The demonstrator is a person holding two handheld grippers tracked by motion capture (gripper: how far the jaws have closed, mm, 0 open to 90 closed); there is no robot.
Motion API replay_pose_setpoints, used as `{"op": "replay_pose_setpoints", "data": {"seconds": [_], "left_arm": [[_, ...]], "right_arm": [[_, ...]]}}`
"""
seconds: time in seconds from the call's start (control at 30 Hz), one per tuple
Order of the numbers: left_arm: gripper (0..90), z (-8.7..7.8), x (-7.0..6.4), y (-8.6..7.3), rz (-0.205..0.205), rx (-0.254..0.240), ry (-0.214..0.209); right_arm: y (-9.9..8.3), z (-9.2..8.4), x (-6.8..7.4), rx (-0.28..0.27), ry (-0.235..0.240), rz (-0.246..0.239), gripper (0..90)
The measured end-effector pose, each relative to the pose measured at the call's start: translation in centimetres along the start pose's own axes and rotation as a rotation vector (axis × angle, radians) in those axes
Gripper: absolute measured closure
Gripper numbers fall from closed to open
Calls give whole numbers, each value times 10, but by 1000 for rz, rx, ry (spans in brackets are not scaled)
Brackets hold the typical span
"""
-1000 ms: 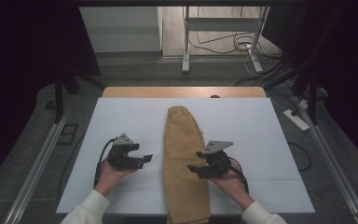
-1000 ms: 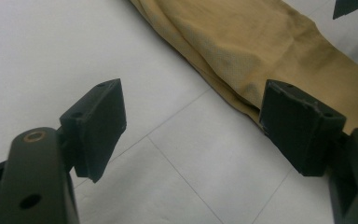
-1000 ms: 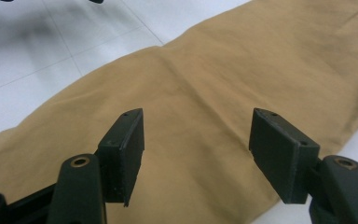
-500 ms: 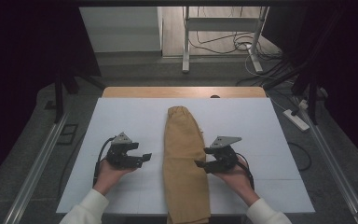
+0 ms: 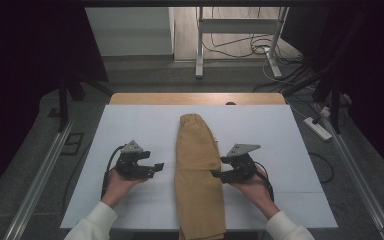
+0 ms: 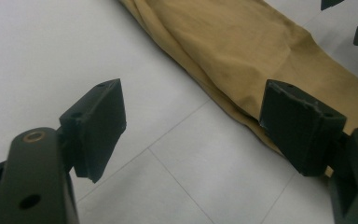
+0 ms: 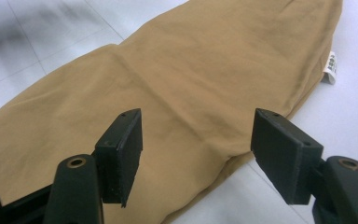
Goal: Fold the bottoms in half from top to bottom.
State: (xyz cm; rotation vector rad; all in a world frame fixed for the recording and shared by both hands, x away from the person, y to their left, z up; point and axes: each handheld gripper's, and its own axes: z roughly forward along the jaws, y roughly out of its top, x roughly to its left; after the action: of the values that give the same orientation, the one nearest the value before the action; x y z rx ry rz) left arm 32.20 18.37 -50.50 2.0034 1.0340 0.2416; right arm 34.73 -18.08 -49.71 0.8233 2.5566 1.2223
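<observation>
A tan folded garment (image 5: 197,170) lies lengthwise down the middle of the white table (image 5: 290,135), its near end hanging over the front edge. My left gripper (image 5: 156,167) stands open just left of the cloth, jaws pointing at its edge, and nothing lies between them. In the left gripper view (image 6: 191,126) the garment (image 6: 242,42) runs past the right jaw. My right gripper (image 5: 215,174) is open at the garment's right edge. In the right gripper view (image 7: 196,140) its jaws straddle the edge of the cloth (image 7: 191,70) without pressing it. A small white label (image 7: 331,65) sticks out of the hem.
The white sheet has bare room on both sides of the garment. A wooden strip (image 5: 195,98) marks the table's far edge. Metal rails (image 5: 40,175) flank the table. A power strip (image 5: 317,129) and cables lie on the floor at right.
My right gripper has drawn back a little to the right, from over the garment to its edge. The left gripper and the garment have stayed put.
</observation>
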Motion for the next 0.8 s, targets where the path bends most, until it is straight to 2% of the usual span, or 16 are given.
{"op": "replay_pose_setpoints", "data": {"seconds": [0.3,0.63,0.8], "left_arm": [[222,7,1,13,-16,-22,-19],[224,18,3,26,-4,-29,-15],[223,30,5,34,16,-5,-4]], "right_arm": [[3,-1,-7,-18,-19,15,341],[9,6,-16,-13,-23,33,340],[14,11,-24,-15,-35,36,341]]}}
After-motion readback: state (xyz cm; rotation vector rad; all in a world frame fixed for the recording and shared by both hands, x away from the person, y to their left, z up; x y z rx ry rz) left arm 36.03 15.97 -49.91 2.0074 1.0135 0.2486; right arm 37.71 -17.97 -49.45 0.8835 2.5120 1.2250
